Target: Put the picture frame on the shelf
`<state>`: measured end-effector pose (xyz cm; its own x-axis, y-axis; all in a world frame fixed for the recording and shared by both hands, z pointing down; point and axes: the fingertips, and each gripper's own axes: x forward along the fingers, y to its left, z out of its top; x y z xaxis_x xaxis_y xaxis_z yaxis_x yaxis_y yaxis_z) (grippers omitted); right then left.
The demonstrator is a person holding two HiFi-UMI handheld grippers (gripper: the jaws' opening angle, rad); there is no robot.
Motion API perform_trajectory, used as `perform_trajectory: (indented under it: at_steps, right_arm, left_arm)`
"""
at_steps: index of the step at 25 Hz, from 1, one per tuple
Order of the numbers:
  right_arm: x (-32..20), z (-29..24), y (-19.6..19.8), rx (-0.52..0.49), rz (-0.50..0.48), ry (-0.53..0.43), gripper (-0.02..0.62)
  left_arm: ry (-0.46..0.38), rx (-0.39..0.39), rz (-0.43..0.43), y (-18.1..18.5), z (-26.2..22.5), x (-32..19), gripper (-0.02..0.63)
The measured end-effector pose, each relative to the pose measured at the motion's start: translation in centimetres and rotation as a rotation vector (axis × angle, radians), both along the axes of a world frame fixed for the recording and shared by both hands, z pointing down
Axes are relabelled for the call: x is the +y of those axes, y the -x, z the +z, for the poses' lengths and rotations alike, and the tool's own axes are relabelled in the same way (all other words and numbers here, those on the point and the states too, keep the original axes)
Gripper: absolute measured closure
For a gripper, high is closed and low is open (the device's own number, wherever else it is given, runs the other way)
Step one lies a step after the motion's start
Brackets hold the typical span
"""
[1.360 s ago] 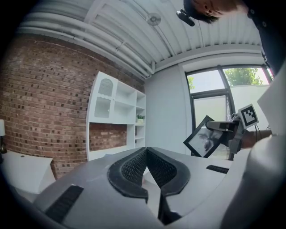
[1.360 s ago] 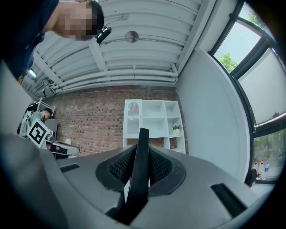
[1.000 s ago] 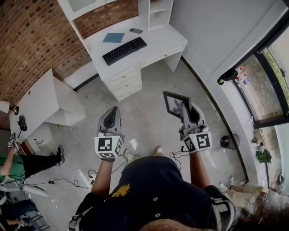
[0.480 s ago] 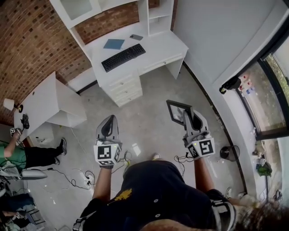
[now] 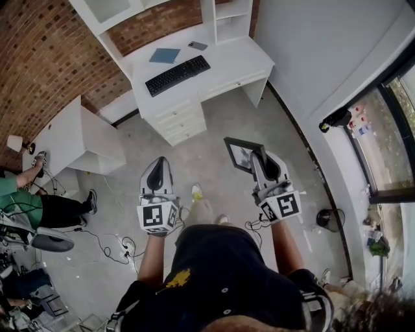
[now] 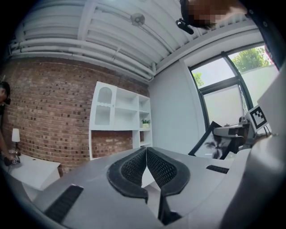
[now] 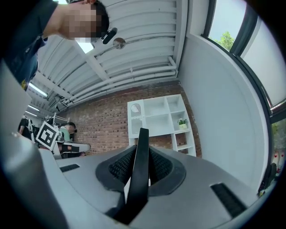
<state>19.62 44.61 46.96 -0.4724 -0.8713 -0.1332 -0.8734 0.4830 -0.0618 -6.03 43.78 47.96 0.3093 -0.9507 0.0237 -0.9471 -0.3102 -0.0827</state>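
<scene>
My right gripper (image 5: 255, 155) is shut on a black picture frame (image 5: 238, 154), which I hold out in front of me above the floor. In the right gripper view the picture frame (image 7: 141, 165) stands edge-on between the pads. My left gripper (image 5: 157, 166) is shut with nothing in it, its pads (image 6: 134, 166) touching at the tips. The white shelf unit (image 7: 156, 118) stands ahead against the brick wall; in the head view the shelf unit (image 5: 230, 16) rises at the top of the white desk (image 5: 240, 61).
A keyboard (image 5: 177, 74), a blue pad (image 5: 163, 55) and a phone (image 5: 198, 45) lie on the desk. A drawer unit (image 5: 181, 120) sits under it. A low white table (image 5: 61, 146) stands at left, near a seated person (image 5: 29, 207). Cables (image 5: 117, 249) lie on the floor.
I have stepped forward and turned slightly left. Both grippers moved with me; the frame stays in the right one. The desk sits a little nearer in view.
</scene>
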Motion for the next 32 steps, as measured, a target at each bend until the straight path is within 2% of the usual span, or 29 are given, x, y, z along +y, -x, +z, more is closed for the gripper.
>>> perform_trajectory:
  at_steps: [6, 11, 15, 18, 22, 25, 32]
  right_arm:
    - [-4.0, 0.2, 0.2, -0.026, 0.036, 0.016, 0.534]
    - [-7.5, 1.5, 0.9, -0.053, 0.075, 0.060, 0.534]
    - [-10.7, 0.9, 2.5, -0.029, 0.069, 0.066, 0.534]
    - [-13.5, -0.4, 4.0, -0.049, 0.052, 0.046, 0.534]
    - [-17.4, -0.8, 5.5, 0.016, 0.052, 0.042, 0.534]
    - [-19.7, -0.7, 7.1, 0.030, 0.041, 0.034, 0.534]
    - [-24.0, -1.0, 10.1, -0.009, 0.034, 0.018, 0.534]
  left_arm:
    - [0.010, -0.026, 0.035, -0.5, 1.2, -3.7, 0.588]
    - [0.021, -0.008, 0.047, 0.1, 2.1, -8.4, 0.586]
    - [0.009, -0.016, 0.064, 0.5, 1.3, -12.4, 0.588]
    - [0.006, -0.012, 0.067, 1.7, 1.0, -14.7, 0.588]
    - [0.011, -0.010, 0.062, 3.2, 1.4, -17.9, 0.588]
    - [0.032, -0.021, 0.062, 4.6, 2.2, -20.0, 0.588]
    - [0.019, -0.024, 0.086, 6.4, 1.4, -24.2, 0.588]
